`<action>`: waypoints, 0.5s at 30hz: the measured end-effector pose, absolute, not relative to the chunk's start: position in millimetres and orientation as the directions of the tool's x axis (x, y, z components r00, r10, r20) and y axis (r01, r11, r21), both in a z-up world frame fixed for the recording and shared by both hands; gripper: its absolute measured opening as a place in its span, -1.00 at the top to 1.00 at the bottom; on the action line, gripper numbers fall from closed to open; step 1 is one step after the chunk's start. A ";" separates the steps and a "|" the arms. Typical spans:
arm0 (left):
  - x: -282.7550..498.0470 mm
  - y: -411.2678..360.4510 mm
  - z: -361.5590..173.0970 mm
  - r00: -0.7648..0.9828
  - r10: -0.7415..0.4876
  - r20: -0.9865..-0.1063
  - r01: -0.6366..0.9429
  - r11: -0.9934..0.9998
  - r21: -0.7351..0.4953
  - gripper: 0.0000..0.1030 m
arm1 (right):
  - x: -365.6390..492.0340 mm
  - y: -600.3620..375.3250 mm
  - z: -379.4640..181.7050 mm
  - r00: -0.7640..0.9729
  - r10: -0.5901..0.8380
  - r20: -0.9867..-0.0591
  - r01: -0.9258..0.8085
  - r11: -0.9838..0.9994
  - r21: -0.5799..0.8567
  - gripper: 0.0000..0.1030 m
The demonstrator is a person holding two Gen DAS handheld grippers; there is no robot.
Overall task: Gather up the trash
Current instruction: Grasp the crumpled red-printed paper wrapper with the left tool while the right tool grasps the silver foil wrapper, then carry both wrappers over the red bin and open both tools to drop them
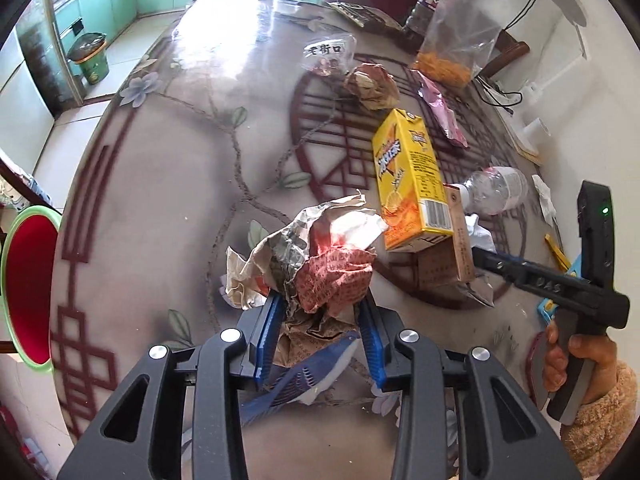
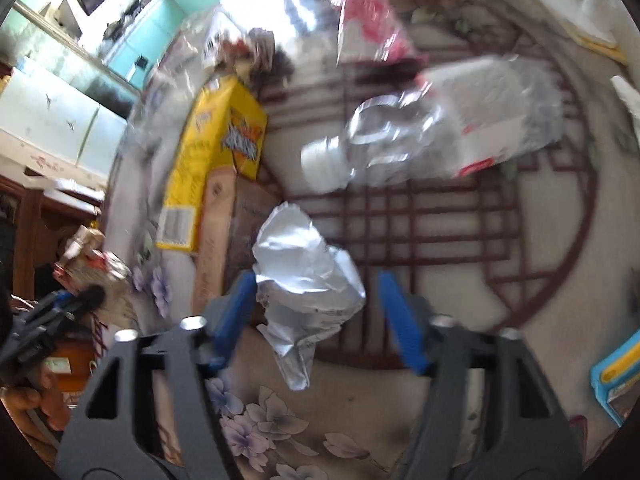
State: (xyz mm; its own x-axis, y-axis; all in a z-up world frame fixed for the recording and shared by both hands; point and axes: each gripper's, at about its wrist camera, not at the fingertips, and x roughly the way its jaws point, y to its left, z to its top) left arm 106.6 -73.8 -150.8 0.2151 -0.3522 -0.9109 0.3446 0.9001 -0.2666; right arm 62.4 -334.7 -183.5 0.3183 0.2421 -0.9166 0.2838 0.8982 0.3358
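In the left wrist view, our left hand-held gripper (image 1: 320, 316) is clamped on a crumpled paper wad (image 1: 316, 256), lifted clear of the surface (image 1: 168, 184) for carrying. In the right wrist view, our right hand-held gripper (image 2: 316, 312) stands wide open, straddling a silver wrapper (image 2: 308, 280) for pickup.

Both wrist views close above table (image 1: 168, 184), looking forward, sharing yellow carton (image 1: 412, 184) (image 2: 208, 152)
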 end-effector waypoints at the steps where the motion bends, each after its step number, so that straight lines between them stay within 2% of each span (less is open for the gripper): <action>1: 107.4 -73.0 -150.2 0.217 -0.350 -0.911 0.342 0.901 -0.265 0.33 | 61.7 -334.5 -185.3 0.323 0.250 -0.913 0.291 0.891 0.348 0.01; 8: 109.6 -70.7 -137.4 0.237 -0.372 -0.897 0.346 0.895 -0.280 0.33 | 55.7 -343.0 -156.0 0.416 0.219 -0.883 0.321 0.873 0.367 0.05; 15: 109.0 -70.3 -122.2 0.273 -0.379 -0.884 0.365 0.891 -0.270 0.33 | 63.6 -327.6 -117.5 0.491 0.222 -0.843 0.247 0.892 0.379 0.04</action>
State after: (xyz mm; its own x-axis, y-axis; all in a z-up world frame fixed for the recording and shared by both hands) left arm 109.0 -70.3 -122.2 0.2729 -0.3794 -0.8841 0.3646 0.8912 -0.2700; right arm 63.6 -327.6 -117.5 0.4908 0.2221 -0.8425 0.2470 0.8918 0.3790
